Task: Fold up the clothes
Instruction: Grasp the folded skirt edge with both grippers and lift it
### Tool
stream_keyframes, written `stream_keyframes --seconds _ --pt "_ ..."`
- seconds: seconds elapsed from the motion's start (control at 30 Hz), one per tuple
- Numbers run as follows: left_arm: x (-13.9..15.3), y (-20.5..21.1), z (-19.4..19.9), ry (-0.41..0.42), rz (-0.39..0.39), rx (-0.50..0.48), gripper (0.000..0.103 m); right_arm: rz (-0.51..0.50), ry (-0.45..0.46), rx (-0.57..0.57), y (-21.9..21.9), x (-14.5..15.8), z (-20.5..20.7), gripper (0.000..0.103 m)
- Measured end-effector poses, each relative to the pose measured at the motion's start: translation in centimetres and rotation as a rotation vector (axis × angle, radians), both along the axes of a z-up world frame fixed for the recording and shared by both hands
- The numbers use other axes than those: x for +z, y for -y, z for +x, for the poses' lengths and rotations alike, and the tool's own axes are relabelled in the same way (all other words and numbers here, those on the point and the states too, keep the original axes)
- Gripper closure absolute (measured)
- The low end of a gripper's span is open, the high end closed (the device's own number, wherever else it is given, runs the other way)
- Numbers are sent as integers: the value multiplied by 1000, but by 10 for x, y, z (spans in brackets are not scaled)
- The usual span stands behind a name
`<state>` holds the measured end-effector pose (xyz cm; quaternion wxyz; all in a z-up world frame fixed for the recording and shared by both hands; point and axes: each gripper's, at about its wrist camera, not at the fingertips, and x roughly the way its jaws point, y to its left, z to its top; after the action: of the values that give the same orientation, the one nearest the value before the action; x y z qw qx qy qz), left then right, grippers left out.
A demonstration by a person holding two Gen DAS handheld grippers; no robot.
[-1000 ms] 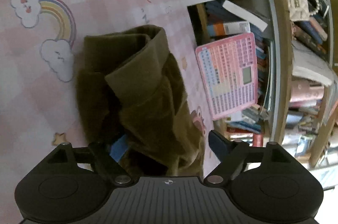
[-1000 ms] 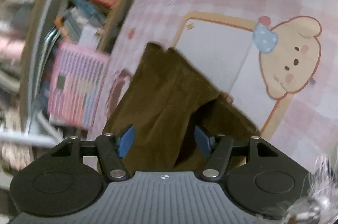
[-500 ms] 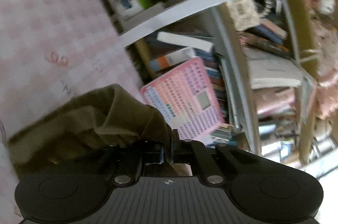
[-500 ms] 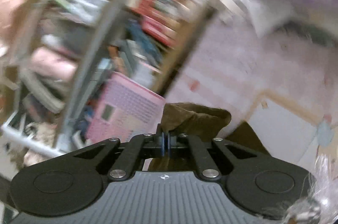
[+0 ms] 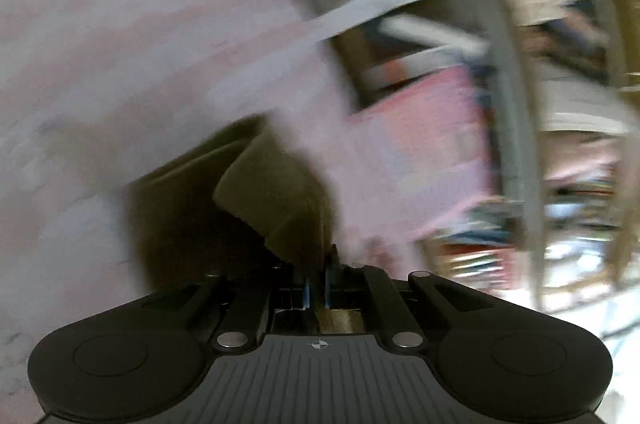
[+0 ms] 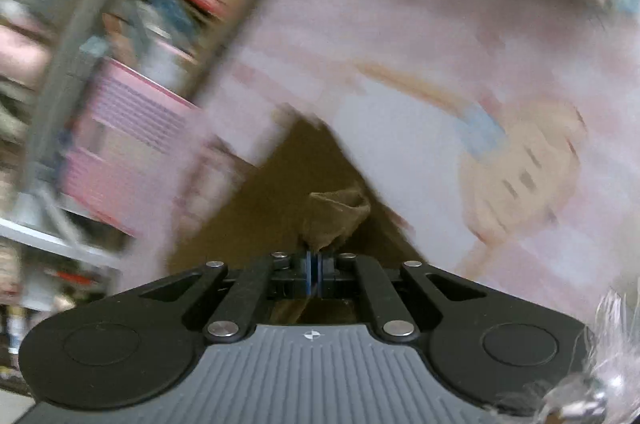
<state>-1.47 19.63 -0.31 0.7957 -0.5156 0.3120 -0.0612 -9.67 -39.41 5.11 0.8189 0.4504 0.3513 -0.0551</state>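
Observation:
An olive-brown garment lies bunched on a pink checked mat. My left gripper is shut on a fold of this cloth, which rises straight from the closed pads. In the right wrist view the same garment spreads below, and my right gripper is shut on another bunched edge of it. Both views are smeared by motion.
A pink chart board leans against a crowded bookshelf beside the mat; it also shows in the right wrist view as the pink board. A cartoon bear print marks the mat to the right.
Both grippers closed from open onto the garment's edges and have lifted with the cloth. Both views have rolled and swung back down toward the mat.

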Motion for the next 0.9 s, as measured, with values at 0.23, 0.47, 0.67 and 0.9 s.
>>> stream_keyframes --seconds 0.23,0.47,0.67,0.9 --pt "-34 -8 -14 -123 55 -13 98 -20 -149 -3 -8 -21 -18 100" --pt "-41 -10 -29 -159 75 33 81 -54 -269 -2 -9 -55 -22 86" --pt "-35 -20 -46 -209 134 169 25 -217 -285 6 -12 -49 -26 69" --pt "-45 -12 -32 -212 144 197 52 -329 -283 130 -34 -59 -17 69"
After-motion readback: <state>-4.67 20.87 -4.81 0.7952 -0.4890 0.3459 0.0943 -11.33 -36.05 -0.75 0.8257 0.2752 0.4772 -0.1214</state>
